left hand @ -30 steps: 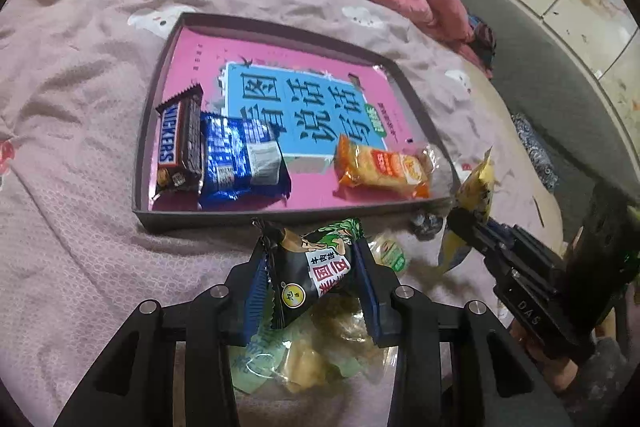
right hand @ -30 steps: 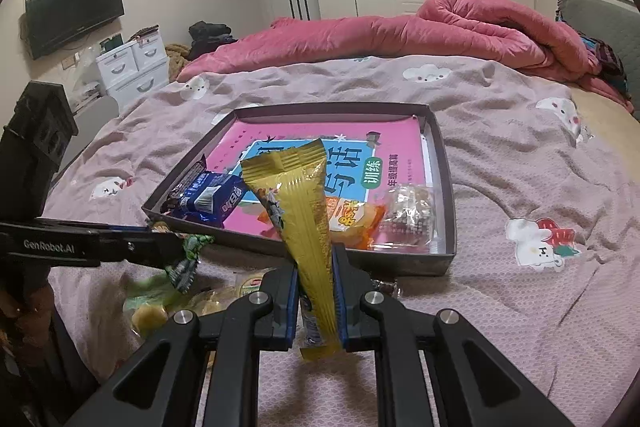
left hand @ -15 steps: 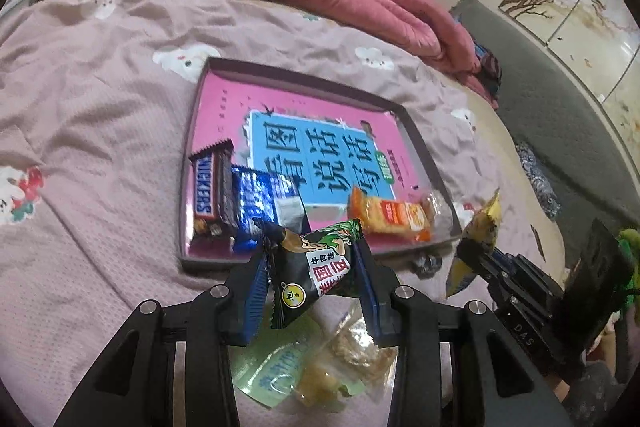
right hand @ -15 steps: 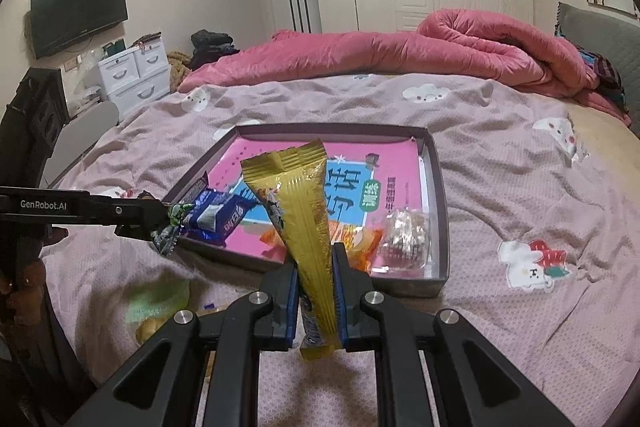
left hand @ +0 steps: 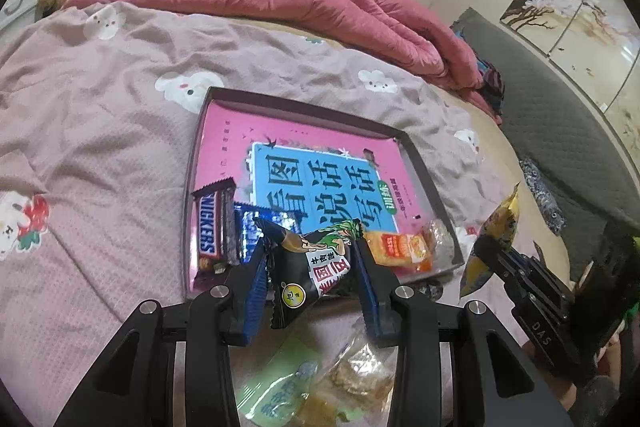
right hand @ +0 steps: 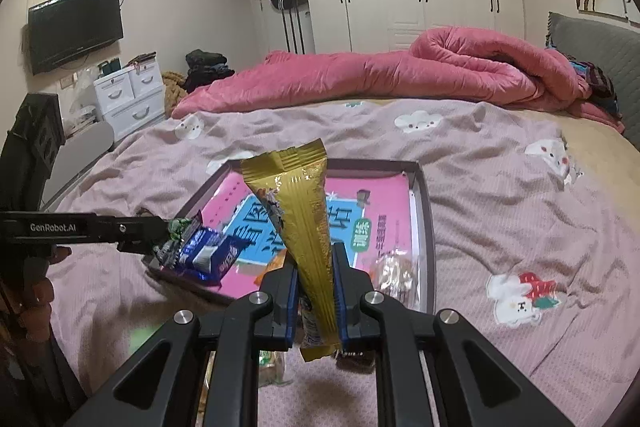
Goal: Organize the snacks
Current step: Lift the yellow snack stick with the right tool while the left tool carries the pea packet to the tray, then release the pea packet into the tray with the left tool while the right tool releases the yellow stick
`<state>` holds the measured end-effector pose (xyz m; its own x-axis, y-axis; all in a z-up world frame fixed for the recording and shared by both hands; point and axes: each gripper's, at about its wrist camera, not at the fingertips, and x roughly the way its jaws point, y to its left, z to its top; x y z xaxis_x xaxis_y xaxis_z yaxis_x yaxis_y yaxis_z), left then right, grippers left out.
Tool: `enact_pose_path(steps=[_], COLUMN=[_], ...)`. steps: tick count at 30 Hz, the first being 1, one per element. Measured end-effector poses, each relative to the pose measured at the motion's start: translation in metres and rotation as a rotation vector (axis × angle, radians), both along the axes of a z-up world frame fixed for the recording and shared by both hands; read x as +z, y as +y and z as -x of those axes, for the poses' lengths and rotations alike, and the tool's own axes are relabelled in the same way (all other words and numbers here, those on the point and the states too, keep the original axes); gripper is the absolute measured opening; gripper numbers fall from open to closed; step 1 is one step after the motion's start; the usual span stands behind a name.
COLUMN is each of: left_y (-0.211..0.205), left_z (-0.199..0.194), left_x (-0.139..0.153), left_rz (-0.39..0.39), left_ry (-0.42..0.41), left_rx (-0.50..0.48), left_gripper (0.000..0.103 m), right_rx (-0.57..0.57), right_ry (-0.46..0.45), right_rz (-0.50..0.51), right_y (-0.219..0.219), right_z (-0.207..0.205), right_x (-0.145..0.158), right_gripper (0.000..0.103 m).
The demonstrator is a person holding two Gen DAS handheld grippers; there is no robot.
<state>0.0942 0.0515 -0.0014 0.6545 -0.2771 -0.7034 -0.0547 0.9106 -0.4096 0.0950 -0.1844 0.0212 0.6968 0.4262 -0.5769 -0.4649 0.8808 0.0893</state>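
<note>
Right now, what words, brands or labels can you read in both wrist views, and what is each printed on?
"SNICKERS": on the brown chocolate bar in the tray.
"GenRobot.AI": on the left gripper, side arm, right wrist view.
"DAS": on the right gripper, body, left wrist view.
Large Chinese characters: on the blue-and-pink book; not read with confidence.
Print on the black snack packet, gold wrapper, orange packet: too small.

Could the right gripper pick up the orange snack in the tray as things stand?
Probably not: the right gripper is shut on the gold packet, so its jaws are occupied, though nothing covers the orange snack.
</note>
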Motion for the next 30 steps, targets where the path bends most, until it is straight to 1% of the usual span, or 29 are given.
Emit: enact_pose_path(steps=[5,12,15,20,30], left_y=[-0.008,-0.02,-0.026,-0.031,-0.038], left_z=[-0.007,-0.019,-0.026,-0.035,-0.04], left_x=[-0.001,-0.007,-0.013,-0.024,-0.035], left_rz=[-0.017,-0.08,-0.112,-0.114,-0.126], left_ry=[-0.01,-0.012,0.001,0.036,0.052], left_rx=[-0.007,-0.013,-0.022,-0.034,-0.054], left_gripper=[0.041,0.041,0.041,0.041,0.041], right_rx=[-0.003,-0.005,-0.01,-0.018,-0.008], right_ry=[-0.006,-0.025,-0.029,-0.032,-0.022], right_rz=[-0.006,0.0,0.0,-0.003,0.001], right_y=[0.002,0.007,0.007,0.007,0.019], right_z=[-0.005,-0.009,-0.011,-0.015,-0.024], right_x=[0.003,0.008,0.01,0.012,0.008], right_gripper=[0.015,0.015,0.015,0.015,0.015])
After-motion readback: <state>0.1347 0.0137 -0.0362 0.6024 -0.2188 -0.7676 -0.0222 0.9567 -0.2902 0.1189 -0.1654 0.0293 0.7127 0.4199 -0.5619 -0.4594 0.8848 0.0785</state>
